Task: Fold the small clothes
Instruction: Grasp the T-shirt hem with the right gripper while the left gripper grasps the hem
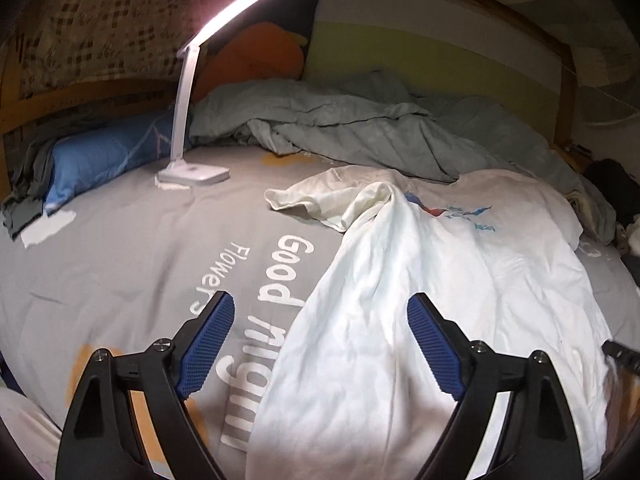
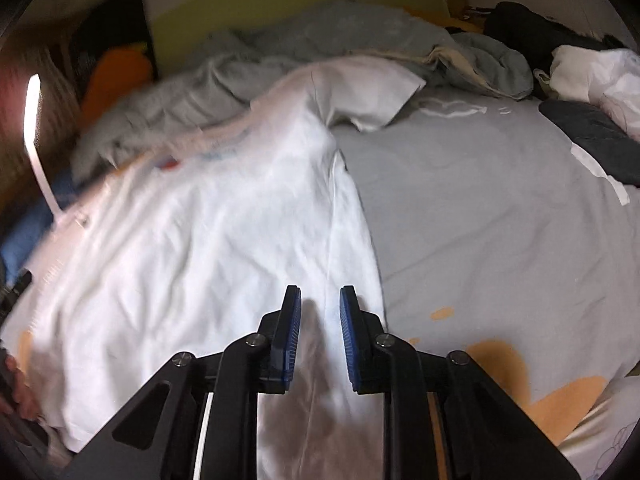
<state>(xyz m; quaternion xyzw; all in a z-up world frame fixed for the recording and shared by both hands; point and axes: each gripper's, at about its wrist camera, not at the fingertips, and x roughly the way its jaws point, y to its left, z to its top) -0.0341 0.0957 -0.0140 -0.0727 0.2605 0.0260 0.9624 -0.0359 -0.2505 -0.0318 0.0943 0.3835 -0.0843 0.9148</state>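
The left gripper (image 1: 320,344) stands wide open, the hem of the white cotton T-shirt (image 1: 460,264) between its pads, unpinched. The right gripper (image 2: 320,336) is narrowed around a fabric ridge; whether it pinches, I cannot tell. The shirt lies rumpled on the grey printed bedsheet (image 1: 120,272). It looks light, limp and slippery; take the hem corners. Beyond stands a white desk lamp (image 1: 192,128).

Lit desk lamp (image 1: 188,92), rumpled grey quilt (image 1: 360,128)

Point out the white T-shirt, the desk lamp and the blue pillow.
white T-shirt (image 1: 460,264): left wrist view, on its chest.
desk lamp (image 1: 194,174): left wrist view, on its base.
blue pillow (image 1: 100,156): left wrist view, on its top face.
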